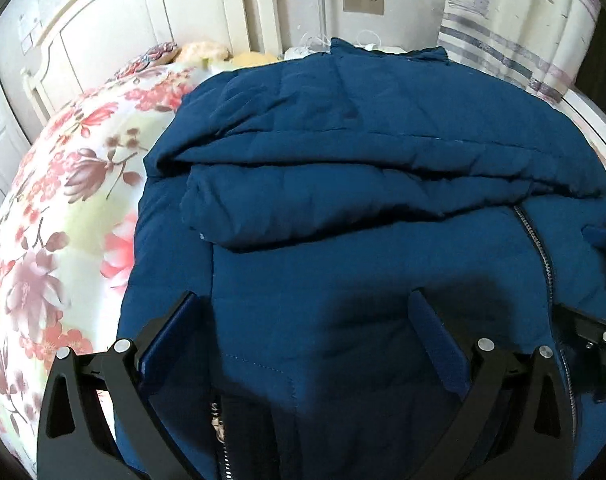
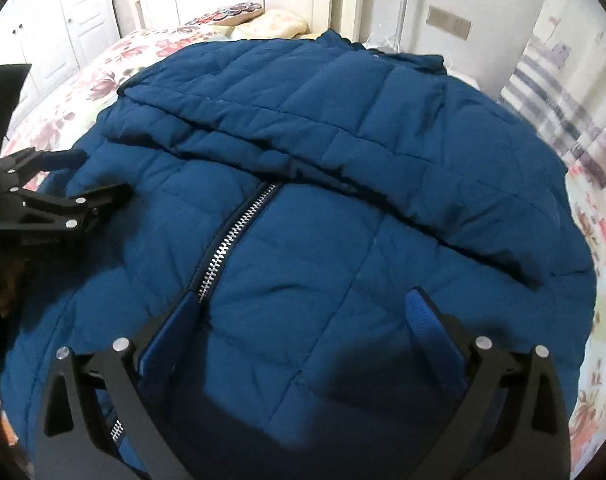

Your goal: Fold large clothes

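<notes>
Spread fingers of left gripper (image 1: 303, 320) and right gripper (image 2: 307, 316) over blue jacket (image 2: 323, 160), hem cut off below.

Soft indoor light fell evenly; dark shadows pooled on the coat (image 1: 343, 240) near the lens, fisheye edges bending, corners black.

Bed (image 1: 83, 168), floral cover; blue quilted jacket (image 1: 343, 168) spread on it, pillows (image 2: 271, 22) at headboard.

Black tongs (image 2: 303, 312), blue pads (image 2: 435, 328), silver screws.
</notes>
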Tool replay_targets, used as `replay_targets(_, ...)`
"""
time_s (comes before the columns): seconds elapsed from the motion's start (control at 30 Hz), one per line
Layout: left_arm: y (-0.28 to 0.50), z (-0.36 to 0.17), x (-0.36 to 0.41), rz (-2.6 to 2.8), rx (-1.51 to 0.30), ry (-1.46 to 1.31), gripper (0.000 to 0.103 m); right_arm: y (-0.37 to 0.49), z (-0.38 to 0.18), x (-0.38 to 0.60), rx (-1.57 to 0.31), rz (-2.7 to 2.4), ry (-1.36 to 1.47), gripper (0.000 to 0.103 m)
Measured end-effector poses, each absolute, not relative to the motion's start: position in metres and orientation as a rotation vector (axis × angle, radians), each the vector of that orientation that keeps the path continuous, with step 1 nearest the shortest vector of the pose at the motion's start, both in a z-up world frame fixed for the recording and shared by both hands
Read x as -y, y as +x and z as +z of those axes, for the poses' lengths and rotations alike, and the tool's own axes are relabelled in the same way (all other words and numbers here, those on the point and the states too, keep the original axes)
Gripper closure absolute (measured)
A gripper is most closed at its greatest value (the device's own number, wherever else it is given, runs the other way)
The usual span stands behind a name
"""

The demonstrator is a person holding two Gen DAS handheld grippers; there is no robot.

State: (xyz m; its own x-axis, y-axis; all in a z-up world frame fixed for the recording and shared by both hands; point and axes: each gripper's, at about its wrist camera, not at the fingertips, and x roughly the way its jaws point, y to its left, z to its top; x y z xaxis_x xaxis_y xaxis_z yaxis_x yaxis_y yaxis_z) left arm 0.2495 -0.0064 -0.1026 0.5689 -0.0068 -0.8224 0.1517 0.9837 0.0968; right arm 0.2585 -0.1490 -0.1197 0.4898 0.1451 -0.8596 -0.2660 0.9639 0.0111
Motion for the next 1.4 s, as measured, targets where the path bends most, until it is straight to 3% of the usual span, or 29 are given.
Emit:
replay_targets(0.13,0.226,-0.087,0.015,-0.133,-0.878,0.165,0.004,0.239,-0.093,0.163,-0.98,0.199,-0.141,0.003)
replay_targets(0.23,0.225,-0.106,0.024,-0.127,-0.919,0.235,0.004,0.245,-0.115,0.191,-1.054,0.117,-0.148,0.002)
replay_targets(0.63,0.226,-0.106,-0.052,-0.051,-0.961,0.021,0.004,0.204,-0.122,0.326,-0.986,-0.061,0.18,0.002)
replay_targets(0.8,0.204,-0.085,-0.029,0.096,-0.838,0.17,0.004,0.178,-0.092,0.286,-0.923,-0.132,0.036,0.004)
replay_targets(0.9,0.172,-0.069,0.003,-0.097,-0.799,0.141,0.004,0.148,-0.072,0.232,-0.872,0.051,-0.021,0.004)
replay_targets(1.07,0.161,-0.109,0.061,-0.205,-0.862,0.329,0.004,0.139,-0.114,0.144,-0.976,0.228,-0.244,0.003)
replay_targets(1.4,0.135,-0.094,-0.013,-0.101,-0.839,0.162,0.004,0.111,-0.101,0.205,-0.967,0.138,-0.162,0.003)
